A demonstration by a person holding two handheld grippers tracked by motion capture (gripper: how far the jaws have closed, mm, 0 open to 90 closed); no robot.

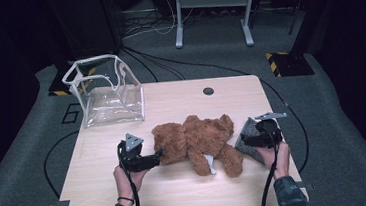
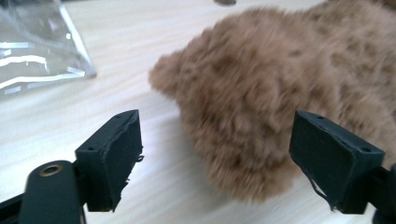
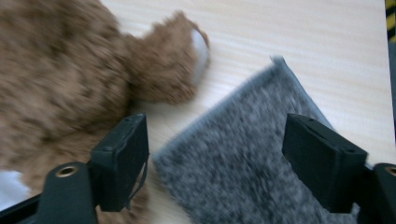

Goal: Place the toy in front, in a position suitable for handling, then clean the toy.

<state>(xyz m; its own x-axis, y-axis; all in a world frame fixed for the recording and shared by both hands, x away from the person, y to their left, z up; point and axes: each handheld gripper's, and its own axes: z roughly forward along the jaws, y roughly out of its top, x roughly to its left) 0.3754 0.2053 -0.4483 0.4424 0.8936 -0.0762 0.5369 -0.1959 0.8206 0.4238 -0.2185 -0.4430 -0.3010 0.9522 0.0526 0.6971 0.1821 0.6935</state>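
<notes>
The brown teddy bear [image 1: 194, 141] lies in the middle of the worktop [image 1: 179, 193]. The left tool [image 1: 156, 157] is released, its jaws apart around the bear's left end without pressing it. The right tool [image 1: 240, 139] is also released, jaws spread above the grey cloth [image 1: 247, 145] just right of the bear. A clear bag [image 1: 106, 92] stands at the far left corner.

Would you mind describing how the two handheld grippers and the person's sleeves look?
Both the left gripper and right gripper are black, each topped by a grey three-cornered plate and trailing a black cable. Their jaws are blocky black pads. The person wears dark greenish sleeves and a thin dark band at the left wrist.
</notes>
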